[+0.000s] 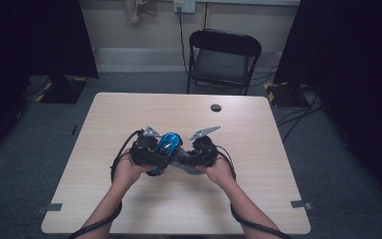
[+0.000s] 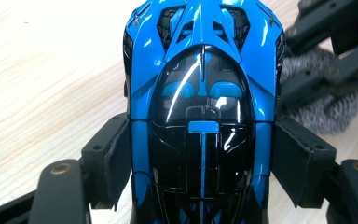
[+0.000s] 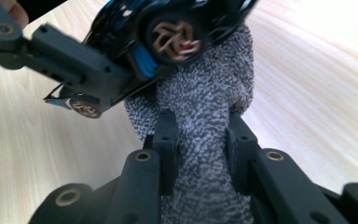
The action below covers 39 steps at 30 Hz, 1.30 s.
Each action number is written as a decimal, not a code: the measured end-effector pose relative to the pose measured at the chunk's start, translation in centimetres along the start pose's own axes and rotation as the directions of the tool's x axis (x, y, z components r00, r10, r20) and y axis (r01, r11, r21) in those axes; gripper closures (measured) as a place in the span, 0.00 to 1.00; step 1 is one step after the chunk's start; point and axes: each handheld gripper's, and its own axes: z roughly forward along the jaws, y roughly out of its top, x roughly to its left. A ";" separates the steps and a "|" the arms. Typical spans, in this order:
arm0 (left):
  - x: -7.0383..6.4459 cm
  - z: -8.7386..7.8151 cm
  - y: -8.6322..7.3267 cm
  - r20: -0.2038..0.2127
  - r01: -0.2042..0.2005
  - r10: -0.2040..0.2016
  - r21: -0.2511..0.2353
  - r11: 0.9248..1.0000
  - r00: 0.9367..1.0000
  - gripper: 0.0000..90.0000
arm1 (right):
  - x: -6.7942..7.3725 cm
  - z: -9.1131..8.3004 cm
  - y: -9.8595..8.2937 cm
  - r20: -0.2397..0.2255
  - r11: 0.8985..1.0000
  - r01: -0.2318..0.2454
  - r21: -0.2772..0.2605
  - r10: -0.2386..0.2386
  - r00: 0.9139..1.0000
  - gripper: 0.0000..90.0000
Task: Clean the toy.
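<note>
Your left gripper (image 2: 200, 163) is clamped on the blue toy car (image 2: 203, 93), one pad pressed against each side of its body, with the glossy black canopy and blue roof facing the left gripper view. From above, you hold the car (image 1: 165, 149) just over the table (image 1: 129, 209), about midway between its left and right edges and somewhat nearer the edge on your side.

Your right gripper (image 3: 200, 149) is closed on a grey speckled cloth (image 3: 205, 116), which is bunched between its two jaws. In the right gripper view the top of the cloth presses against the underside of the car (image 3: 168, 32), beside one bronze-spoked wheel (image 3: 175, 39); a second, smaller-looking wheel (image 3: 85, 107) shows lower left.

In the high view your two grippers (image 1: 149, 149) (image 1: 201, 152) sit close together, the car between them and the cloth (image 1: 185, 163) just below it. A small dark round spot (image 1: 216, 107) lies near the far edge of the table.
</note>
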 end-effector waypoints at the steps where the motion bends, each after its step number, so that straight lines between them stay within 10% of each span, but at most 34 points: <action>1: 0.1 0.0 0.0 -0.003 0.001 -0.001 -0.002 1.000 1.000 0.31 | 0.2 0.2 -0.1 -0.004 1.000 0.003 -0.002 -0.003 1.000 0.79; 30: 1.3 -1.1 0.0 -0.020 0.046 -0.047 -0.052 0.998 0.999 0.31 | 2.0 2.3 -1.2 -0.102 0.997 0.044 0.062 -0.038 0.994 0.79; 39: 0.9 -1.1 0.1 -0.009 0.036 -0.037 -0.043 0.998 0.999 0.31 | -0.3 -0.4 -0.5 0.019 0.997 0.038 0.061 -0.039 0.999 0.79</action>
